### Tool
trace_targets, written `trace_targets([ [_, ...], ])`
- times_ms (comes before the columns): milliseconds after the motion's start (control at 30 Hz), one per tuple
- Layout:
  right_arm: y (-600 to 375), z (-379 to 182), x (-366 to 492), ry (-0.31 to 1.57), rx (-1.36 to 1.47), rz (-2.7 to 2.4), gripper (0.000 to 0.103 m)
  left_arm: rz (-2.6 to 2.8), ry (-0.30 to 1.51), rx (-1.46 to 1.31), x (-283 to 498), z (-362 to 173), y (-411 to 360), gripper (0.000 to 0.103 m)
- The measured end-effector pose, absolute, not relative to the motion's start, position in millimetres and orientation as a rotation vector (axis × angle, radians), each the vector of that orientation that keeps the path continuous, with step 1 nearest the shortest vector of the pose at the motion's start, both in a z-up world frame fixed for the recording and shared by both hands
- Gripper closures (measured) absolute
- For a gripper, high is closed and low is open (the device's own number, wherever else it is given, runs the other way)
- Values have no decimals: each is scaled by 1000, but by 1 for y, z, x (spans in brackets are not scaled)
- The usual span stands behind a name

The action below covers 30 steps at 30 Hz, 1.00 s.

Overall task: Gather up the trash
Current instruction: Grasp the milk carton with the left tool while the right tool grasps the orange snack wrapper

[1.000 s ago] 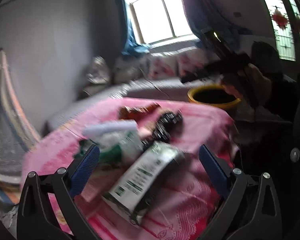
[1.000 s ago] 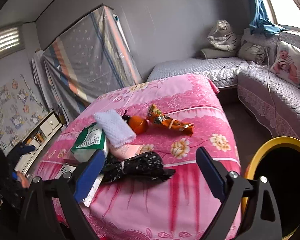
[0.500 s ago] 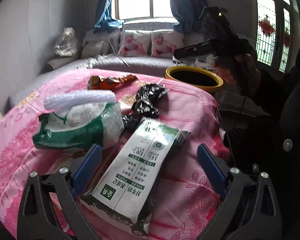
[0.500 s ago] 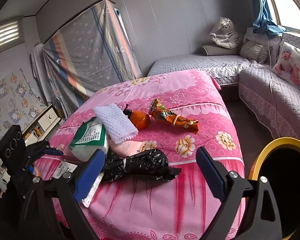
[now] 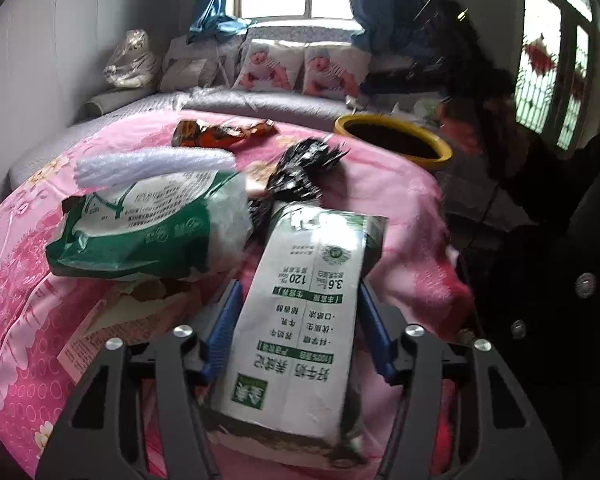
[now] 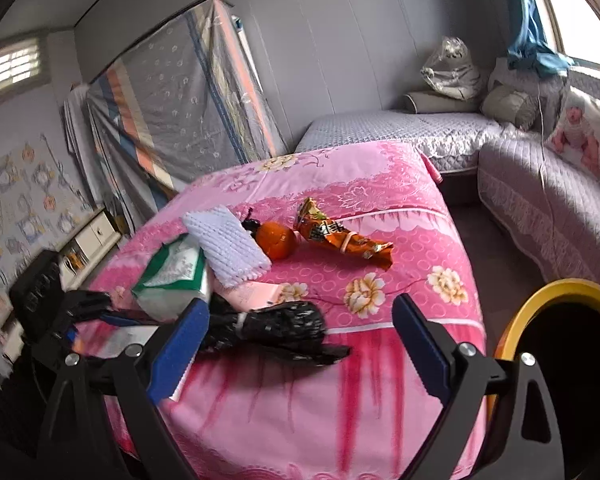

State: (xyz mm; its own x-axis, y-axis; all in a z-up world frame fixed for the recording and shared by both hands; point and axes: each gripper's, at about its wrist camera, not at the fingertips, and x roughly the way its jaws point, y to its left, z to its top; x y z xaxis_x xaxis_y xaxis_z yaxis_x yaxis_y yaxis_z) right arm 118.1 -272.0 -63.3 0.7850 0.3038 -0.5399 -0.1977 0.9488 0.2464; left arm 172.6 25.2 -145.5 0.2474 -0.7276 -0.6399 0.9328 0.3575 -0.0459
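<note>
On the pink floral desk (image 6: pixel 400 200), trash sits in a loose cluster. Left tongs (image 5: pixel 296 320) straddle the white-and-green milk carton (image 5: pixel 300 312), blue pads close on both its long sides; pad contact not clear, so cannot tell if clamped or just bracketing. Carton lies flat, long axis running 6 to 12 in the left wrist view.

Around the carton, left wrist view:
- green-and-white plastic bag (image 5: pixel 148 220) at 10 o'clock, just beside it, crowding the left pad
- white foam sheet (image 5: pixel 156 162) resting on top of that bag
- black crumpled bag (image 5: pixel 300 172) at 12 o'clock, touching the carton's far end
- orange snack wrapper (image 5: pixel 224 134) beyond it, apart from the rest
- torn paper scrap (image 5: pixel 112 320) at 8 o'clock, under the bag's edge

Yellow-rimmed bin (image 5: pixel 392 142) sits off the desk edge at 1 o'clock.

Right tongs (image 6: pixel 300 340) are apart, holding nothing, above the near desk edge. In the right wrist view the black bag lies between the pads, nearer the left one. An orange fruit (image 6: pixel 276 240) sits at 12 o'clock, touching the foam sheet, snack wrapper just right of it. Bin rim at 4 o'clock. Left tool is blurred at 9 o'clock.
</note>
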Motion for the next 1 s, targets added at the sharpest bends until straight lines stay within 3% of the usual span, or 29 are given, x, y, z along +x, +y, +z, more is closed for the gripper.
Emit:
trace_targets([
  [400,-251,-67,201,640,-180,252,9,-1180,519,182,154,-112,62,54],
  [600,-221,-86,266,768,-385,286,24,-1073,429,25,147,-95,77,54],
  [1000,-204,-119,337,897,-318,301,49,-986,353,-113,137,-75,83,53],
])
